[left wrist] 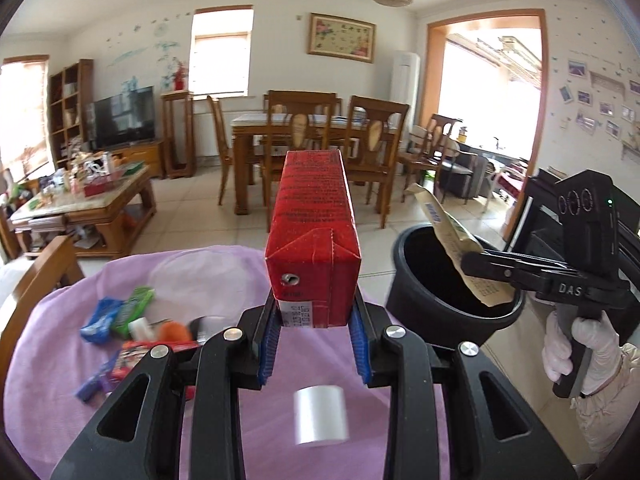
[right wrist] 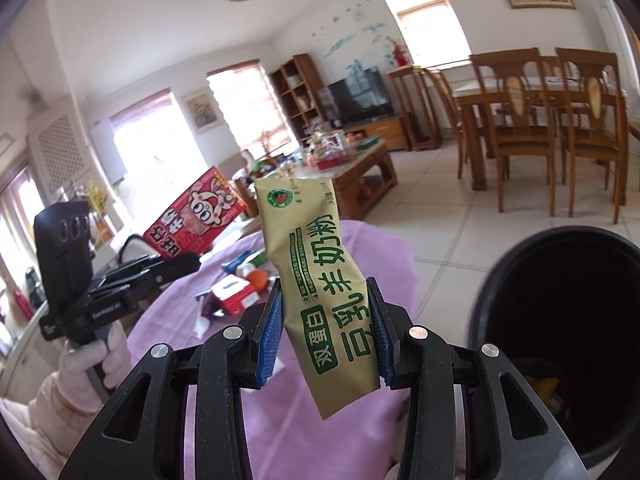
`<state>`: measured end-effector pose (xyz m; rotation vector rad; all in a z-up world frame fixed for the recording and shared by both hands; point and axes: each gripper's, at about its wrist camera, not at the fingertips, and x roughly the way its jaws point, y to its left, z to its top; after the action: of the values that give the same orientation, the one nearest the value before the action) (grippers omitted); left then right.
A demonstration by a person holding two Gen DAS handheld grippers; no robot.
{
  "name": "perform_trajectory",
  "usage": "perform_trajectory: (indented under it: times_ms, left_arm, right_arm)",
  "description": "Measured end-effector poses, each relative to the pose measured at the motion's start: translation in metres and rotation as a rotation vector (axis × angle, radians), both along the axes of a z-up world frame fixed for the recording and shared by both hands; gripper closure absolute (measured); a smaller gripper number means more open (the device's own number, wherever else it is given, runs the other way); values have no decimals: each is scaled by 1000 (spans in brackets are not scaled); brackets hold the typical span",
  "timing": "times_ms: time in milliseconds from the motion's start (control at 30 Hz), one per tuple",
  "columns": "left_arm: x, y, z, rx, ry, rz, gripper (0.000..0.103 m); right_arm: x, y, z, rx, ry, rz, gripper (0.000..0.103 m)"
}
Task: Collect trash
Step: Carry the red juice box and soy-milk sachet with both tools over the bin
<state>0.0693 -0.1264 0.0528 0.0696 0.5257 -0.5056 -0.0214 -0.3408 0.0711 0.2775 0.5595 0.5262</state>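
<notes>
Purple-clothed table (left wrist: 224,420) below, right tongs (right wrist: 326,342) pinching the milk powder sachet (right wrist: 320,280) already over the black bin (left wrist: 452,304), nearer than left tongs (left wrist: 316,338) clamping the red carton (left wrist: 312,232) upright.

Both claws loaded, bin right there

Right claw (right wrist: 326,334) has its blue pads clamped on a beige milk powder sachet (right wrist: 320,276) with green lettering, sticking up and tilted a bit. The black trash bin (right wrist: 560,320) sits open at the right, something yellow down inside. Over on the left, a gloved hand (right wrist: 94,364) holds the left claw (right wrist: 180,266), which grips a red cartoon carton (right wrist: 196,216) above the purple-covered bench (right wrist: 360,248), with blurry litter scattered on it.
</notes>
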Motion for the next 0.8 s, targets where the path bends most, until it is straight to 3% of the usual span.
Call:
perform_trajectory:
  times_ms: [433,800]
  left_arm:
    - [6,-114,-33,-8,66,-188,72]
    - [16,-173,-64,13,156,-262,72]
  right_arm:
    - [-36,-139,-36,87,38,-244,64]
    - [-45,-186,-73,125,89,-364,64]
